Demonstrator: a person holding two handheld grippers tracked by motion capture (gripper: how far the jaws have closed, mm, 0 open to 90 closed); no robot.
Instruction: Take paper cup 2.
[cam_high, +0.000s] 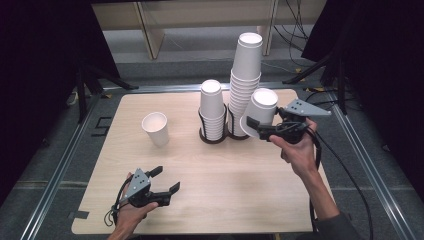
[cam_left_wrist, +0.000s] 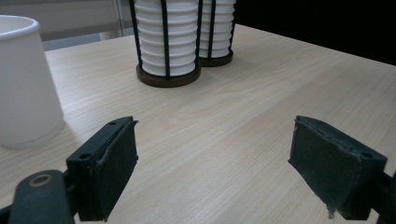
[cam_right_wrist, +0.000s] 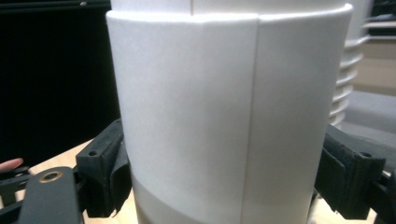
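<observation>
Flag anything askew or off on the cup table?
The tall cup stack in the right-hand holder leans, its top tilted right of its base. The right gripper holds one cup upside down beside it. The lone cup stands upright; nothing spilled.

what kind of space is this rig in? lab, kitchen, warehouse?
Most likely a lab or data-collection bay, not a kitchen. A bare wooden table sits in a metal frame with dark curtains on both sides, loose cables run across the grey floor behind it, and paper cup stacks serve as props.
</observation>
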